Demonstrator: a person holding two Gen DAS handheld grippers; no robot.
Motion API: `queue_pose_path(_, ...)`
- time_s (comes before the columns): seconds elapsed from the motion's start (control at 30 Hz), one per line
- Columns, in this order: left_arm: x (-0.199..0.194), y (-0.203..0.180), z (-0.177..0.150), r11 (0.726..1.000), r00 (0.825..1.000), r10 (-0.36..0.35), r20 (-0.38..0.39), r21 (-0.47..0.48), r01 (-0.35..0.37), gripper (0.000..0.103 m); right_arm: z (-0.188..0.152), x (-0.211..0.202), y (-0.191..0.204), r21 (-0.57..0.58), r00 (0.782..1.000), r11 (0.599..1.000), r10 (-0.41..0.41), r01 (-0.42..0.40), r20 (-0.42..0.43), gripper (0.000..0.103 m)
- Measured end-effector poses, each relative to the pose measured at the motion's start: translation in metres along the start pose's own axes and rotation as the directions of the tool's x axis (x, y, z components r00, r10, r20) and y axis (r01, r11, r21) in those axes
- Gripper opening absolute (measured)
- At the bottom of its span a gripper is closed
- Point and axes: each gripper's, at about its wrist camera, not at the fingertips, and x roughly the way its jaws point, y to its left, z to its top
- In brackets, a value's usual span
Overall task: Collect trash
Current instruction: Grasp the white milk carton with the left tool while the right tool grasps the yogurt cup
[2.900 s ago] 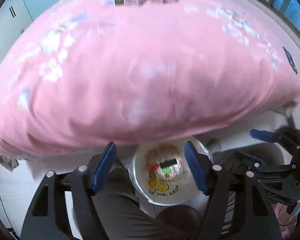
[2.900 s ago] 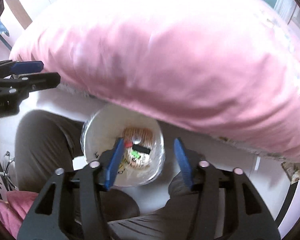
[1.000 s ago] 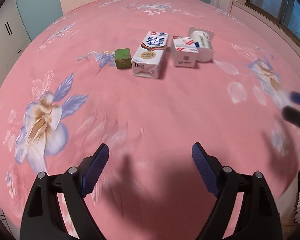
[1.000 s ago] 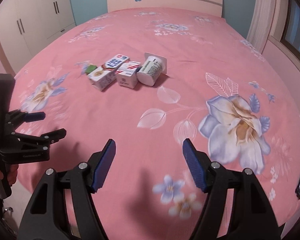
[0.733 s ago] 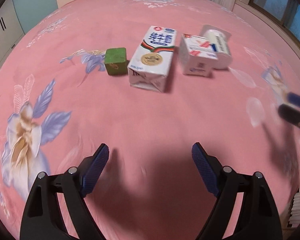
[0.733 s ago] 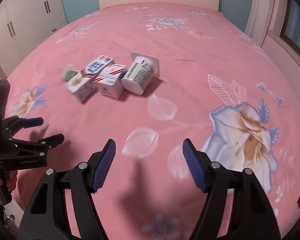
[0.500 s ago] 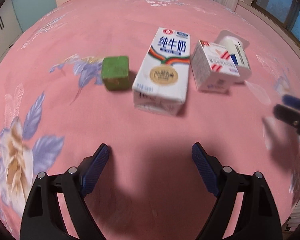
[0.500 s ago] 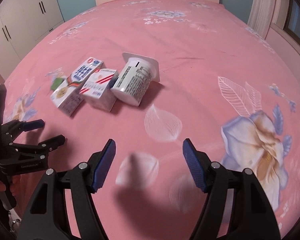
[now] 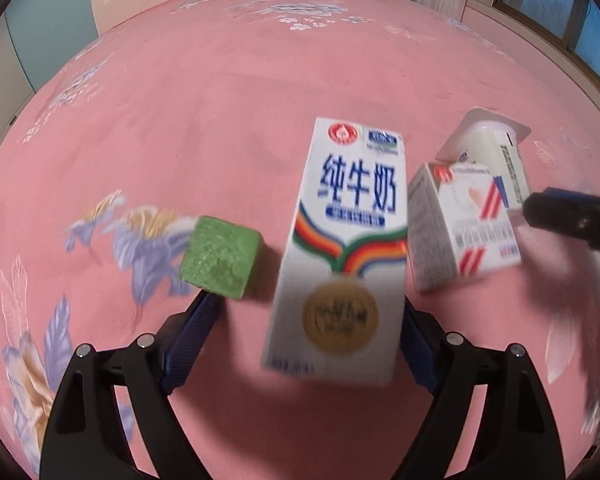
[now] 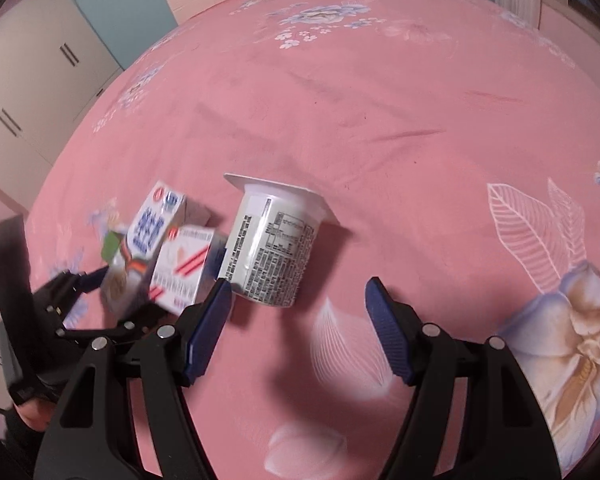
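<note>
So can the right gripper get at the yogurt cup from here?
Probably yes. The right gripper is open, the yogurt cup lies on its side just ahead with nothing between them, though the small carton sits close by its left finger.

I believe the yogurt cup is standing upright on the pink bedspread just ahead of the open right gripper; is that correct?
Not quite: the yogurt cup lies on its side, not upright, as the right wrist view shows. It does rest on the pink bedspread just ahead of the open right gripper.
</note>
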Motion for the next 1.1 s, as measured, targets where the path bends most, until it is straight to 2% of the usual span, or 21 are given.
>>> queue_pose_path(0.2,0.006,-0.002,0.011,1.0,1.0,0.007,-0.009,-0.016,-0.007,0.082,0.022,0.019,-0.004,0.083,0.998,0.995,0.057,-0.054,-0.036,0.069)
queue_pose_path(0.43,0.01,-0.001,0.019,1.0,1.0,0.009,-0.022,-0.019,-0.009,0.081,0.043,0.04,-0.005,0.202,0.99,0.974,0.121,-0.104,-0.074,0.069)
queue_pose_path(0.53,0.007,0.006,0.017,1.0,1.0,-0.015,-0.018,-0.026,0.015,0.074,0.05,0.047,-0.005,0.22,0.99,0.971,0.113,-0.093,-0.08,0.07)
queue_pose_path(0.63,0.007,0.012,0.017,0.999,0.999,-0.03,-0.015,-0.024,0.03,0.073,0.055,0.052,-0.004,0.229,0.99,0.97,0.109,-0.087,-0.085,0.07)
queue_pose_path(0.8,0.013,0.006,0.027,1.0,0.999,0.009,-0.031,0.03,-0.009,0.073,0.064,0.059,-0.004,0.226,0.991,0.972,0.093,-0.069,-0.099,0.07)
queue_pose_path(0.93,0.022,0.009,0.042,1.0,0.999,0.003,-0.052,0.019,-0.002,0.077,0.072,0.068,-0.005,0.246,0.991,0.968,0.08,-0.051,-0.107,0.07)
queue_pose_path(1.1,0.033,0.012,0.057,1.0,0.999,0.012,-0.049,0.002,-0.012,0.081,0.081,0.077,-0.002,0.213,0.993,0.977,0.041,-0.016,-0.114,0.07)
